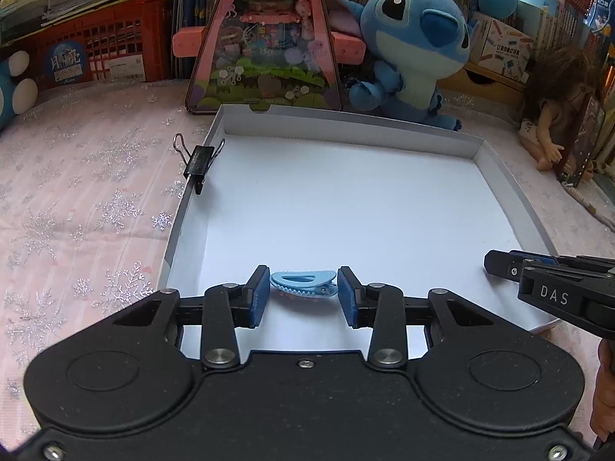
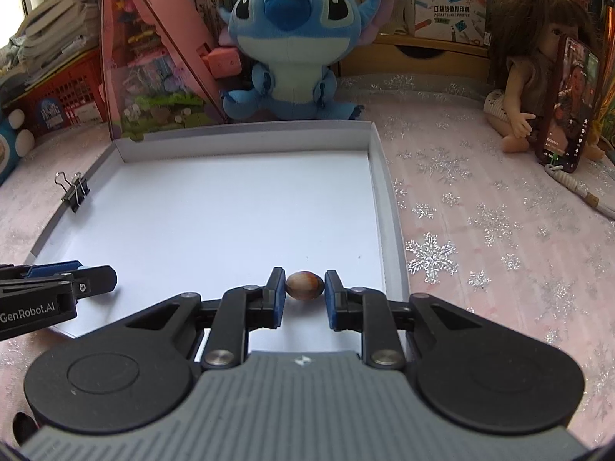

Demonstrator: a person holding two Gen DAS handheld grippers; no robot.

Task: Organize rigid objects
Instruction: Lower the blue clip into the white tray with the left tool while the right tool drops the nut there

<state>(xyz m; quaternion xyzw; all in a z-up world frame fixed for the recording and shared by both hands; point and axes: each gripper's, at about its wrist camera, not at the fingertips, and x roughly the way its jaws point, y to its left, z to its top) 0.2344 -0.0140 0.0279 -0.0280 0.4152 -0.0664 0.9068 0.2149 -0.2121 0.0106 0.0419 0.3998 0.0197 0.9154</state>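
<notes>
A shallow white box lid (image 1: 346, 123) lies on the table and also shows in the right wrist view (image 2: 246, 134). My left gripper (image 1: 303, 286) is shut on a light blue hair clip (image 1: 301, 283), held at the lid's near edge. My right gripper (image 2: 305, 286) is shut on a small brown shell-like oval (image 2: 304, 285), low over the lid's near right corner. A black binder clip (image 1: 198, 163) is clamped on the lid's left wall; it also shows in the right wrist view (image 2: 75, 190). Each gripper shows in the other's view, the right one (image 1: 499, 265) and the left one (image 2: 100, 280).
A blue Stitch plush (image 2: 292, 38) and a pink triangular toy box (image 1: 261, 38) stand behind the lid. A doll (image 2: 538, 77) holds a phone (image 2: 569, 107) at the right. A red crate (image 1: 107, 46) and books line the back. The tablecloth (image 2: 480, 230) has snowflakes.
</notes>
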